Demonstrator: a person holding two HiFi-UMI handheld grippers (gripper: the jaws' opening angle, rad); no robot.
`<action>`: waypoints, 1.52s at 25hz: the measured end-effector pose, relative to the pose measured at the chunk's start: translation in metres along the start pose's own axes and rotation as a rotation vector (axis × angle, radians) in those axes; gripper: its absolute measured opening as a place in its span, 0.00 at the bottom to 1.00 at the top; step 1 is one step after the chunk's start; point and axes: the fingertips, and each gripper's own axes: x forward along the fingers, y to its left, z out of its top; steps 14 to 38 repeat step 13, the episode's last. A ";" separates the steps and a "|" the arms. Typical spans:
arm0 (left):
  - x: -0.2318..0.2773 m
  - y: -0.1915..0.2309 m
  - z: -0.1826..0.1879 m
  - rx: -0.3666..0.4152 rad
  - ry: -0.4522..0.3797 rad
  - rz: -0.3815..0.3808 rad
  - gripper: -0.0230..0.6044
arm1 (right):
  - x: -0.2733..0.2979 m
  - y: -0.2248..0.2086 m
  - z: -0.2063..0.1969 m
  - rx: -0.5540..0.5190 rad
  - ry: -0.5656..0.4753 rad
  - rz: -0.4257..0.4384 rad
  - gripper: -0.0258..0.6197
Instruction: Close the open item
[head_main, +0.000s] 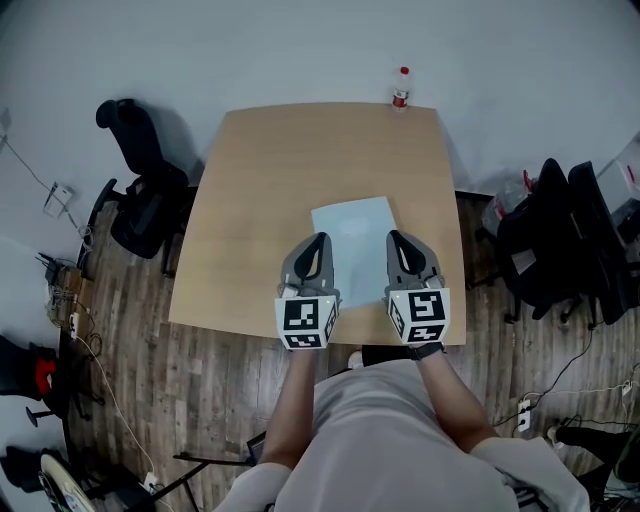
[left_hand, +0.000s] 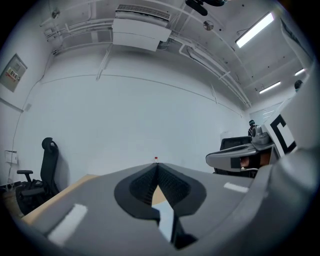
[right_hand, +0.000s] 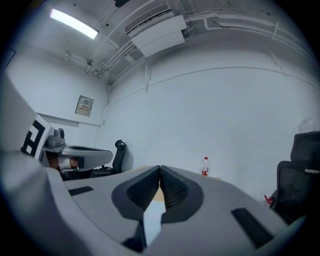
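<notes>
A pale blue flat rectangular item (head_main: 352, 232) lies flat on the wooden table (head_main: 260, 170), near its front edge. My left gripper (head_main: 319, 239) hovers at the item's left edge with its jaws closed tip to tip and nothing between them. My right gripper (head_main: 393, 236) hovers at the item's right edge, also shut and empty. In the left gripper view the left gripper (left_hand: 156, 166) points across the table, and a strip of the pale blue item (left_hand: 167, 220) shows below its jaws. The right gripper view shows the right gripper (right_hand: 160, 168) the same way, above the item (right_hand: 152, 220).
A small bottle with a red cap (head_main: 401, 87) stands at the table's far edge. A black office chair (head_main: 140, 190) stands to the table's left and dark chairs (head_main: 560, 240) to its right. Cables lie on the wooden floor (head_main: 130, 370).
</notes>
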 end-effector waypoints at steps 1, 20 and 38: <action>-0.002 0.000 0.001 0.003 -0.004 0.002 0.04 | 0.000 0.001 0.001 0.001 -0.003 0.001 0.06; -0.017 0.016 -0.002 -0.001 0.001 0.014 0.04 | 0.003 0.030 0.004 -0.034 0.013 0.033 0.06; -0.017 0.016 -0.002 -0.001 0.001 0.014 0.04 | 0.003 0.030 0.004 -0.034 0.013 0.033 0.06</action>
